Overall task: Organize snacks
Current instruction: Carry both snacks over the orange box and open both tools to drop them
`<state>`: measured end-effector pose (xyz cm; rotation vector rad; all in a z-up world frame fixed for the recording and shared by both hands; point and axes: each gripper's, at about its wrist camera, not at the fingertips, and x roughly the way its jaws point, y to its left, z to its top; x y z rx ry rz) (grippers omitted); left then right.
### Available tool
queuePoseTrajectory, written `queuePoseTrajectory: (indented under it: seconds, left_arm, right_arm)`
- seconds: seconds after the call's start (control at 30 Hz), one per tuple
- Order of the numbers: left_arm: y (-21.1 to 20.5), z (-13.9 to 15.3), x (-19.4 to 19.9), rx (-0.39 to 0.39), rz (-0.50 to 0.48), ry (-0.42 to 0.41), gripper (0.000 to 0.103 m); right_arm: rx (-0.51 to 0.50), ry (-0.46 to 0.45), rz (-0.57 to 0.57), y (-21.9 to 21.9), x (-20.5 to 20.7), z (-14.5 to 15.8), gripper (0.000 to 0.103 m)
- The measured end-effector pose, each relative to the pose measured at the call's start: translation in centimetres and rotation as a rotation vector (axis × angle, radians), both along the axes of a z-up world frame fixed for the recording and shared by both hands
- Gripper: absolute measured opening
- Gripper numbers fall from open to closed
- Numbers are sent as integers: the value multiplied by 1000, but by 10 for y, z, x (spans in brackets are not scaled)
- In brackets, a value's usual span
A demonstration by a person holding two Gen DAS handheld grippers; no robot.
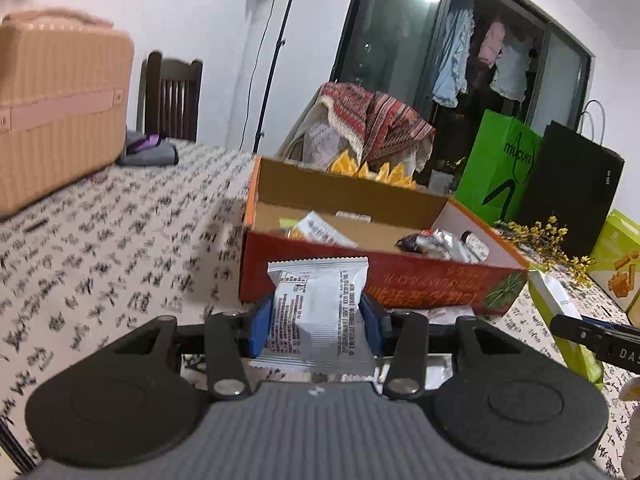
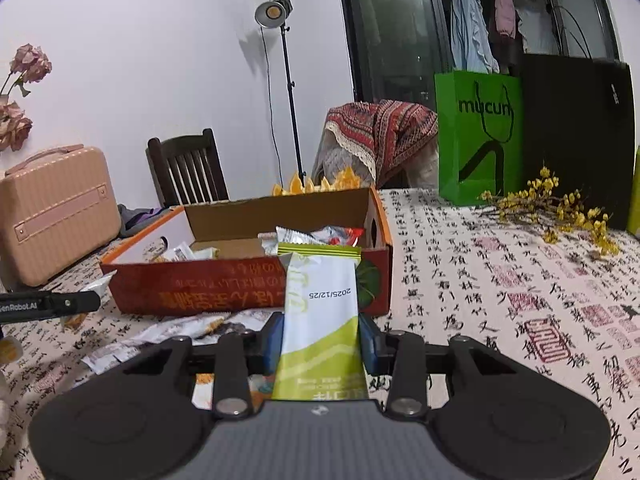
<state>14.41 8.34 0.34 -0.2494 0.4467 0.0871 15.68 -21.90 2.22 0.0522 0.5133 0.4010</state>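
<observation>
Two wrist views over a table w/ a calligraphy-print cloth.

Nearest, left view: the left gripper is clamped on a silver-white snack packet, blue pads pressing both sides. The packet stands upright, its crimped top edge just in front of the red box wall.

Right view: the right gripper is closed on a white-and-green snack packet, also upright, w/ a printed date showing. Its top overlaps the box's front right corner in the picture.

On the cloth just in front of the box, left of the right gripper, lie loose wrappers, several overlapping.

Next back: an open red-orange cardboard box, lid flap raised behind. Inside are mixed snack packets, some at each end; middle looks bare cardboard.

Beyond, to the left, a pink ribbed case sits on the table. To the right lie yellow flower sprigs, then a green paper bag and a black bag, side by side.

Farthest: dark wooden chair, a lamp on a stand, a patterned cloth draped over furniture, dark window w/ hanging clothes.
</observation>
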Motion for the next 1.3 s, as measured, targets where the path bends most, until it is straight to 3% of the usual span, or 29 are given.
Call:
queuePoseTrajectory:
  seconds: [0.37,0.77,1.03,1.3]
  left_arm:
    - [-16,45,6,62,-3,-126,47]
    - [-24,68,56,79,22,-140,47]
    - [-27,72,102,116,61,-117,47]
    - [-25,41,135,142,100,-78,47]
  right_arm:
    - [24,-47,38,25,14,40,38]
    - [11,-41,64,79,62,67,38]
    - [-35,-33,63,110,96,67,38]
    - [3,-44,27,117,121,40,38]
